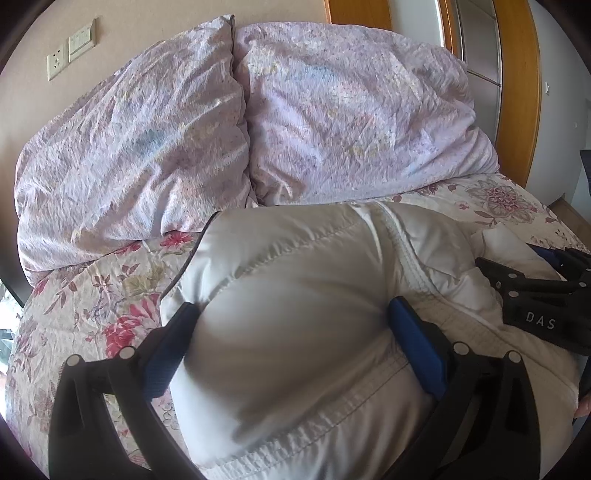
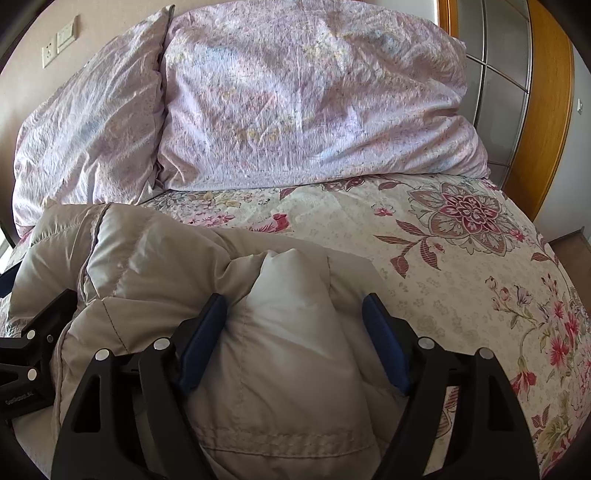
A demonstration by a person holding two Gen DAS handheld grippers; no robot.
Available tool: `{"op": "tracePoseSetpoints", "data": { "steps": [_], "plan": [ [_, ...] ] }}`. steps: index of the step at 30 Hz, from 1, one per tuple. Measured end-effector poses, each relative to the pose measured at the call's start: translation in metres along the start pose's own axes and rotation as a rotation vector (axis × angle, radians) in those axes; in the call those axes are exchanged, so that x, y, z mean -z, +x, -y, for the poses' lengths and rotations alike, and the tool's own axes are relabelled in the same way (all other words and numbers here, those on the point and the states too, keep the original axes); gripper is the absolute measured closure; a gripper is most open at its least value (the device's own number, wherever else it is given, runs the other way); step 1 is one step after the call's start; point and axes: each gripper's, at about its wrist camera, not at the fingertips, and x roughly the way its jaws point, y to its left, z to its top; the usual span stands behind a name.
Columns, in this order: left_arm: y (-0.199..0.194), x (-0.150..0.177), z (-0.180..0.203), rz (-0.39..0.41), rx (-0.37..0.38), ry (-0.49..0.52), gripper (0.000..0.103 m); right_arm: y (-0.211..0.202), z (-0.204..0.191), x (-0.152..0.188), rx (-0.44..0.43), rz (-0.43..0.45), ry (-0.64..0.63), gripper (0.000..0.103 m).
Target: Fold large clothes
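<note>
Here is the puffy white jacket [image 1: 295, 295], bunched on the near part of the bed [image 1: 92, 295], on the flowered bedspread [image 2: 443, 258], with its long axis running left to right across the bed. Which end is collar and which is hem I cannot tell. The left hand-held gripper [image 1: 293, 343] has a fat bulge of padding wedged between its blue pads [image 1: 417, 350], jaws wide but pressing into the fabric on both sides. The right hand-held gripper [image 2: 295, 339] does the same at the jacket's right end, its fingers [image 2: 203, 339] squeezing a peaked fold that points away toward the far pillows [image 2: 295, 92]. The two tools sit close together, each showing at the edge of the other's view. Two lilac pillows lean against the wall [image 1: 37, 22] at the far side.
</note>
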Motion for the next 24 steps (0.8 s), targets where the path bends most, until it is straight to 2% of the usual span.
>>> {"op": "tracePoseSetpoints", "data": {
  "steps": [6,11,13,15,19,22,24],
  "plan": [
    [0.005,-0.002,0.001,-0.012,-0.012,0.004,0.002,0.005,-0.003,-0.003,0.026,-0.016,-0.012,0.023],
    [-0.003,-0.003,0.001,-0.005,-0.026,0.020,0.002,-0.009,0.000,-0.003,0.062,0.012,0.003,0.019],
    [-0.015,-0.003,-0.002,0.000,-0.041,0.015,0.002,-0.026,0.004,0.001,0.015,0.015,0.036,0.019],
    [-0.028,-0.003,-0.007,0.005,-0.013,-0.011,0.002,-0.048,0.007,0.009,-0.051,0.032,0.066,0.019],
    [-0.046,-0.007,-0.007,0.033,0.019,-0.025,0.002,-0.074,0.002,0.027,-0.082,0.062,0.050,0.019],
    [-0.038,-0.005,0.004,0.004,0.009,0.009,0.002,-0.069,0.001,0.037,-0.071,0.054,0.039,0.019],
    [-0.034,-0.002,0.008,0.012,-0.014,0.027,0.002,-0.058,0.006,0.042,-0.100,0.034,0.071,0.013]
  ]
}}
